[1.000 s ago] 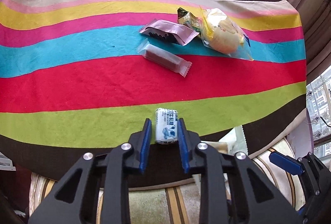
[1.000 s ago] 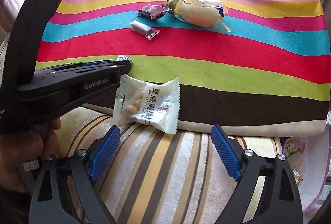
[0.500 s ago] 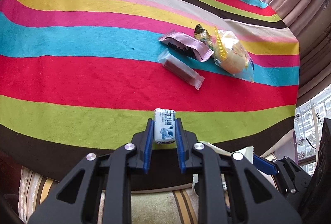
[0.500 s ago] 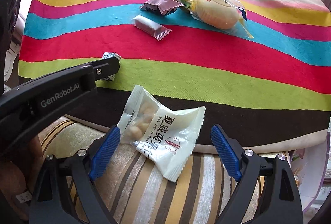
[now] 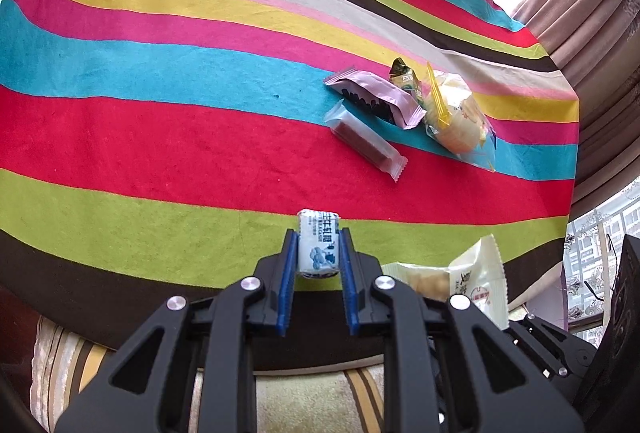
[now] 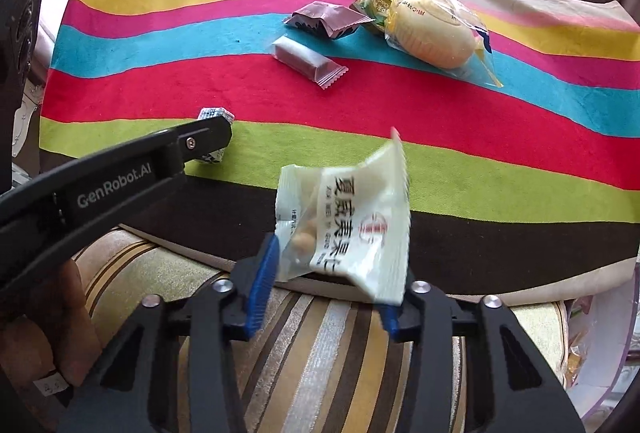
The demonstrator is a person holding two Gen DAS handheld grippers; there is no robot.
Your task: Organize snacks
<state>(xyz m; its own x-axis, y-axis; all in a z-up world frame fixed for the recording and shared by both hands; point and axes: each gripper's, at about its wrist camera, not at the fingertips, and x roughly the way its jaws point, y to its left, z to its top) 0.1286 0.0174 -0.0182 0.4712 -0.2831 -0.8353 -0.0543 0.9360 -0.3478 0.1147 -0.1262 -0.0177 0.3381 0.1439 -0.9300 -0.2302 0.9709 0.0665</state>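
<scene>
The right gripper (image 6: 326, 285), its jaws just closed on the white nut packet (image 6: 348, 221) at the striped cloth (image 6: 480, 105) edge, should lift without crushing, while the left gripper (image 5: 318, 269) holds the small candy (image 5: 318, 245) clamped above the green stripe.

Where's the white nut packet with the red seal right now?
In the right wrist view, the white nut packet sits crumpled between the right gripper's blue pads, which have just closed on it, over the striped cloth's near brown edge.
</scene>
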